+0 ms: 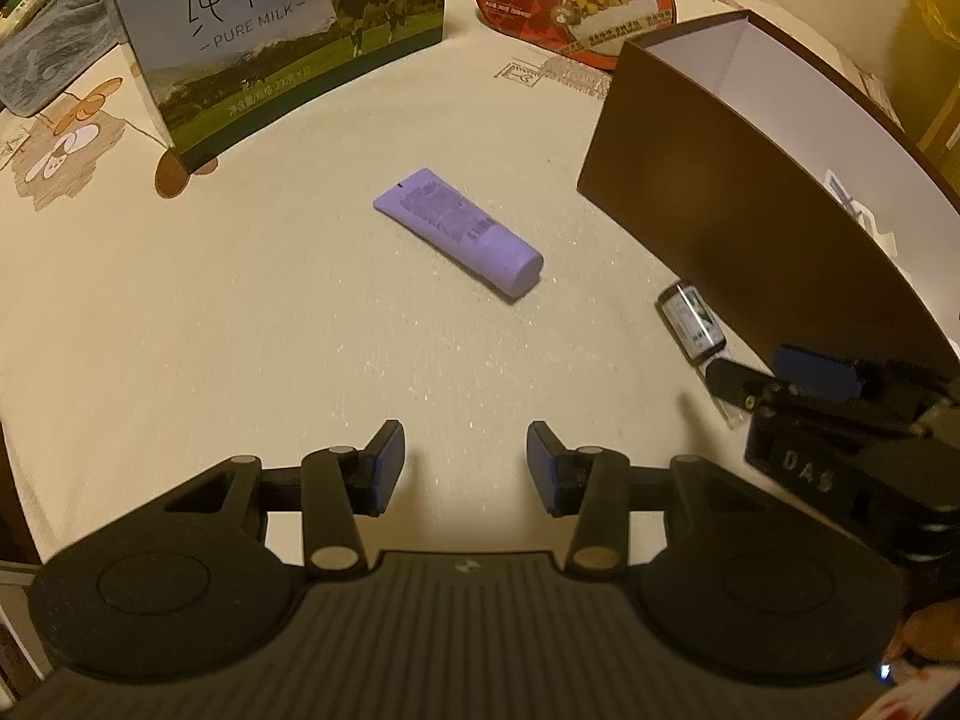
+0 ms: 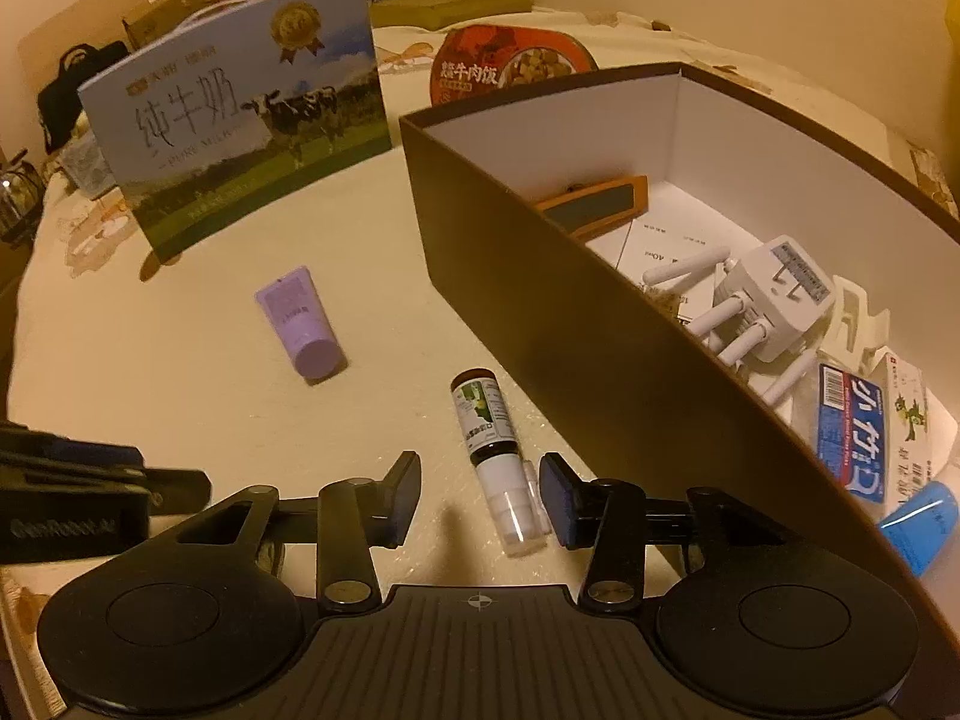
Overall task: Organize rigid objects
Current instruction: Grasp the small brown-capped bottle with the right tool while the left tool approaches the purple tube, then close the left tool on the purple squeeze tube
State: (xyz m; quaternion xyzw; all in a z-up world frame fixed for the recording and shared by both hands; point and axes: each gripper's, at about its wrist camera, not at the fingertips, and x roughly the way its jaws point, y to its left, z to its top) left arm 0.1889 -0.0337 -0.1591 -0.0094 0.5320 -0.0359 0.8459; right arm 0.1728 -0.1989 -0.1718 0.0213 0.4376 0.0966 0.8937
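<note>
Both wrist cams look steeply down, close over table; shared: purple tube [image 1: 459,234] [image 2: 303,324], brown box [image 1: 750,222] [image 2: 540,276].

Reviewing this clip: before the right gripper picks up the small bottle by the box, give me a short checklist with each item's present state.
1. Small bottle lies between the right gripper jaws: ok, its clear-capped end sits in the gap.
2. Pads pressing on the bottle: not ok, gaps show on both sides.
3. Bottle clear of the brown box wall: ok, it lies on the table beside the wall, apart from it.
4. Room in the box: ok, bare floor shows near the white adapter.
5. Left gripper out of the way: ok, open and empty, facing the purple tube.
6. Bottle cap secure: cannot tell.
</note>
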